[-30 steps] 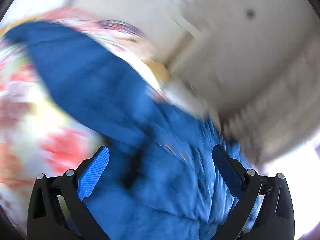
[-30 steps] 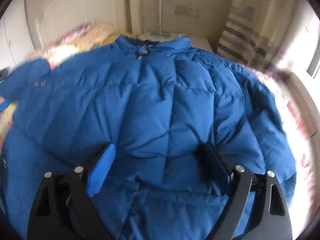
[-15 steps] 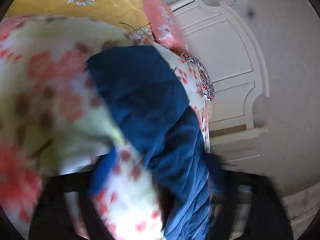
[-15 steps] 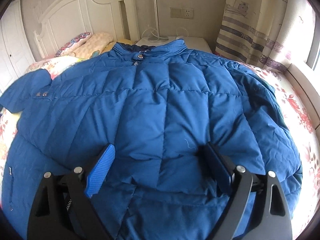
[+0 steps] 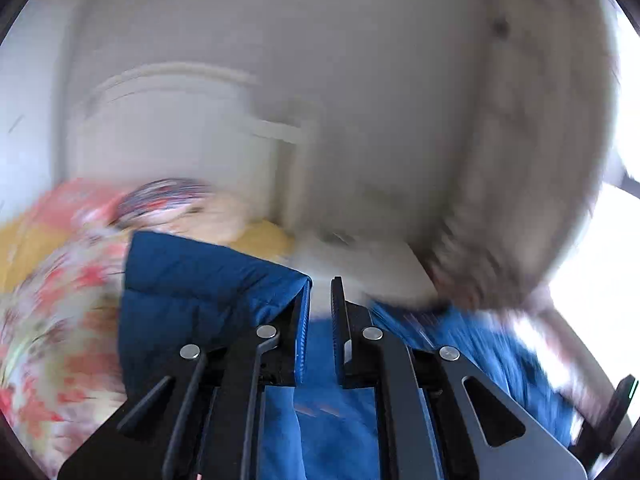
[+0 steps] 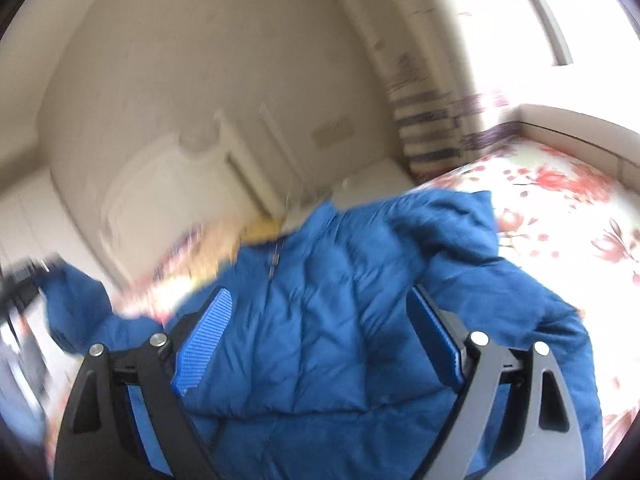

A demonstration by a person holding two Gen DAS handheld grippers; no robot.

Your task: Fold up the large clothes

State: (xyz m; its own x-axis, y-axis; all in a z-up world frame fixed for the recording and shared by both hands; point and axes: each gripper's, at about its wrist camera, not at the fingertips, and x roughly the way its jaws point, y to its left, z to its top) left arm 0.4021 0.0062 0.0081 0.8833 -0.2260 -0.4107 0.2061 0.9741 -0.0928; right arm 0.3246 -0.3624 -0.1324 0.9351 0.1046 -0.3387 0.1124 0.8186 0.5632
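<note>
A large blue quilted puffer jacket [image 6: 332, 320] lies spread on the floral bed, collar toward the headboard. My right gripper [image 6: 320, 320] hangs open over its chest and holds nothing. In the left wrist view, my left gripper [image 5: 320, 292] has its jaws nearly closed, with a narrow gap at the tips. A blue sleeve [image 5: 192, 296] drapes over its left finger, and blue fabric shows between the fingers lower down. In the right wrist view that sleeve [image 6: 76, 308] is lifted at the far left. Both views are blurred.
The floral bedspread [image 6: 560, 200] shows to the right of the jacket. A white headboard [image 6: 160, 184], pillows [image 5: 168, 204], a white nightstand [image 5: 360, 256] and a striped curtain [image 6: 432, 132] stand beyond.
My left gripper has gone from wide open to nearly closed by the sleeve, which is now lifted. My right gripper has stayed open and tilted up; the jacket's right side has bunched.
</note>
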